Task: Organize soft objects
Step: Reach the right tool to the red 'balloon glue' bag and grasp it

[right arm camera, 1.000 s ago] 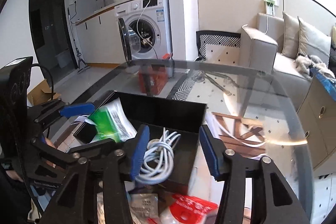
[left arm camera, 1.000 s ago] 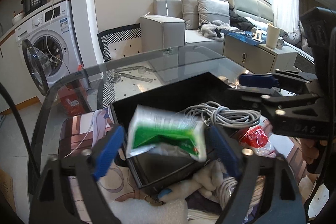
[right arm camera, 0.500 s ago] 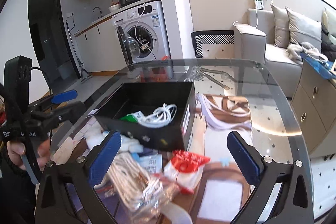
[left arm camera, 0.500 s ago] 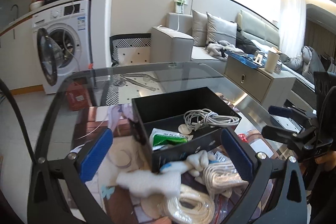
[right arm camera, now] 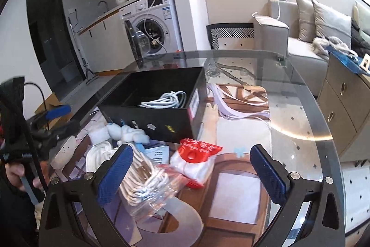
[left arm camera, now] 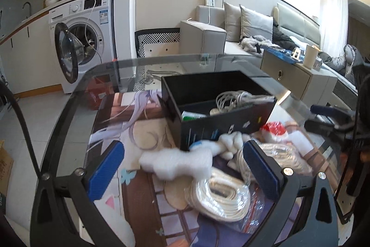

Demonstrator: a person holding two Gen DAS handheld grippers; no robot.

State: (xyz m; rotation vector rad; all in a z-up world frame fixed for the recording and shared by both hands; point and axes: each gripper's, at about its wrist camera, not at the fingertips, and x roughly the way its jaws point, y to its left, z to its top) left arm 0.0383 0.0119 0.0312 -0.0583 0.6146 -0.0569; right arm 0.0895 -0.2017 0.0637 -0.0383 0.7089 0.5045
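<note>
A black box (left arm camera: 222, 129) (right arm camera: 157, 119) stands on the glass table and holds a coiled white cable (left arm camera: 238, 97) (right arm camera: 168, 100) and a green-and-white packet (left arm camera: 192, 115). In front of it lie a white foam piece (left arm camera: 178, 162), a white knotted cloth (left arm camera: 229, 142) (right arm camera: 129, 132), bagged cord coils (left arm camera: 219, 196) (right arm camera: 141, 179) and a red-topped white pouch (right arm camera: 196, 159) (left arm camera: 275, 127). My left gripper (left arm camera: 185, 168) is open and empty above the foam. My right gripper (right arm camera: 192, 168) is open and empty above the pouch.
The round glass table (right arm camera: 300, 112) lies over a printed mat (left arm camera: 129, 122). A washing machine (left arm camera: 85, 38) with its door open stands behind on the left, a grey sofa (left arm camera: 231, 34) and a low cabinet (right arm camera: 344, 103) on the right.
My left gripper opened, dropped the green packet into the box and drew back. My right gripper opened wide and drew back from the box too.
</note>
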